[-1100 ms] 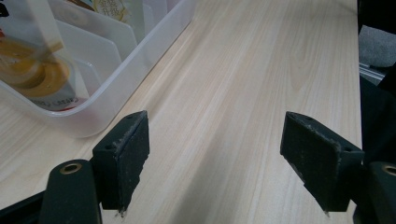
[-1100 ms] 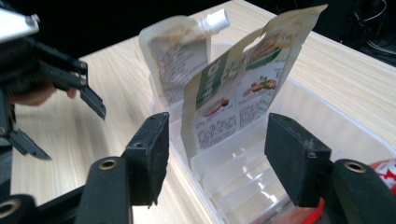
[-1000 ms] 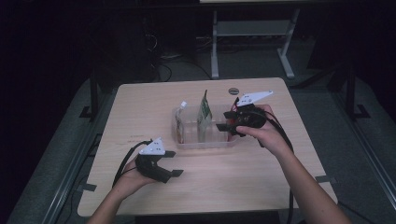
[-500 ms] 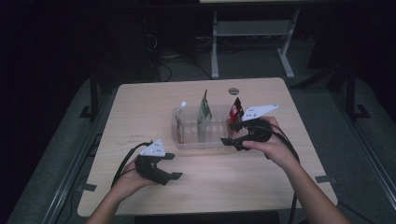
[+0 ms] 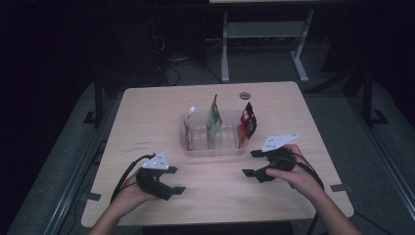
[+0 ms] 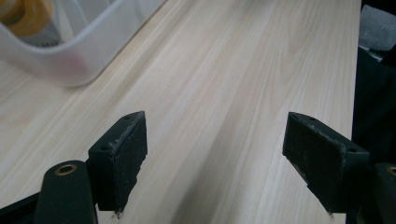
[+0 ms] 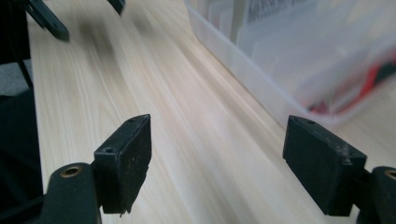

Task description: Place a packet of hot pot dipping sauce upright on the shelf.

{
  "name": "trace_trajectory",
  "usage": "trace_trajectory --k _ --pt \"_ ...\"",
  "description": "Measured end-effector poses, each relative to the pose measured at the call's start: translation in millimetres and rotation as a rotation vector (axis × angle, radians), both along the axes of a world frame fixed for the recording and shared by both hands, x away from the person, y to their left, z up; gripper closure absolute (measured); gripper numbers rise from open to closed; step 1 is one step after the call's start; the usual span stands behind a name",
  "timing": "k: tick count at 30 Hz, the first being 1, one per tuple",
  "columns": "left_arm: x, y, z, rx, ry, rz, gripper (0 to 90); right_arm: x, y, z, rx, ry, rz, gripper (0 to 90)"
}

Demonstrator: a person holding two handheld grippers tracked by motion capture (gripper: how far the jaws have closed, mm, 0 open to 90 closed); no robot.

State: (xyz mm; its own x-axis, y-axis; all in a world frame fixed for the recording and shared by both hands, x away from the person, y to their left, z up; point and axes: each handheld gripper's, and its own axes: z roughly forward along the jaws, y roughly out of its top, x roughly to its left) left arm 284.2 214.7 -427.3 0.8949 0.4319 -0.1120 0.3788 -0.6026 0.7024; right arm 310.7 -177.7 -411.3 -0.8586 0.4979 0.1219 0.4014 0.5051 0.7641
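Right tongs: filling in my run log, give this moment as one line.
right tongs: open, empty, just opening | left tongs: open, empty | red pouch: in clear bin

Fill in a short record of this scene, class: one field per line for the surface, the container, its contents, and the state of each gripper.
Surface: wooden table
Container: clear plastic bin, mid-table
Contents: three pouches standing upright: white pouch, green pouch, red pouch
Left gripper: open, empty, near the table's front edge
Right gripper: jaws have just been opening, nothing between them, in front of the bin's right end
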Motion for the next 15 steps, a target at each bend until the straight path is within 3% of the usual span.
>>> trace_trajectory --k 6,15 --pt "-4.2 5.9 -3.2 0.028 0.003 0.022 18.7 -9.0 -18.9 -13.2 -0.025 0.019 -0.054 23.2" --pt "-5.0 13.1 -8.9 0.07 -0.024 0.038 14.4 -22.7 -40.5 -32.2 -0.078 0.04 -0.12 22.8"
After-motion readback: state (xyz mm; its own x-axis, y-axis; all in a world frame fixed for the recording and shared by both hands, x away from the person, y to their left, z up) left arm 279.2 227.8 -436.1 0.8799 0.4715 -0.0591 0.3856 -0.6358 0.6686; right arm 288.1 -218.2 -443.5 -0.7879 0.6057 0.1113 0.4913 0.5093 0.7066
